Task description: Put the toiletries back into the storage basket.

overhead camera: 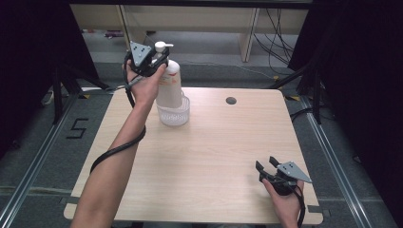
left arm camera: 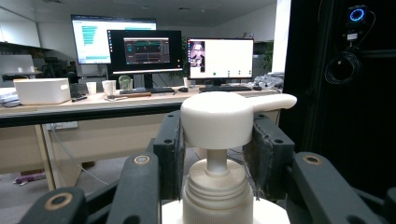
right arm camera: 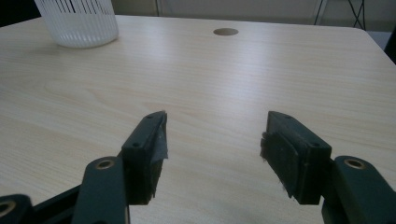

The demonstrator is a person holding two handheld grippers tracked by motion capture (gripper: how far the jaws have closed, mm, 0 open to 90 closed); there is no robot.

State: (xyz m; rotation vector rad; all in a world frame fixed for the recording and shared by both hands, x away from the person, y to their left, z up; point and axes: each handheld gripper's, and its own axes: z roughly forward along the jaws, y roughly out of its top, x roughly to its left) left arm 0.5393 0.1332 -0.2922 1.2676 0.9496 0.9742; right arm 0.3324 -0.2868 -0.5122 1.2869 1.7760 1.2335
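Two tools in play, one per hand. Far left of the high view: a bare forearm runs up from the bottom edge to the left tool [overhead camera: 156, 61], black with a grey three-cornered plate on top, raised over the back-left part of the light wood-grain worktop [overhead camera: 214, 156]. A black cable trails from it and hangs along the forearm. The left tool is at the neck of the white plastic pump bottle [overhead camera: 169, 85], just under the pump head. In the left gripper view the left tool [left arm camera: 216, 149] has its jaws on both sides of the white pump head [left arm camera: 219, 120]; pads look pressed against the head's sides, so it is pinching the pump head. The nozzle points to the right in that view. The bottle stands upright with its base inside a clear ribbed plastic cup [overhead camera: 174, 114], which sits on the worktop at back left. Further right, a small round hole [overhead camera: 231, 100] in the worktop near the back edge. Far right, near the front-right corner, the right tool [overhead camera: 267, 165] rests low at the worktop, held in the right hand [overhead camera: 284, 197]. In the right gripper view the right tool [right arm camera: 212, 140] has jaws spread wide, nothing between them, bare wood beneath; the ribbed cup [right arm camera: 79, 21] is far off at top left.
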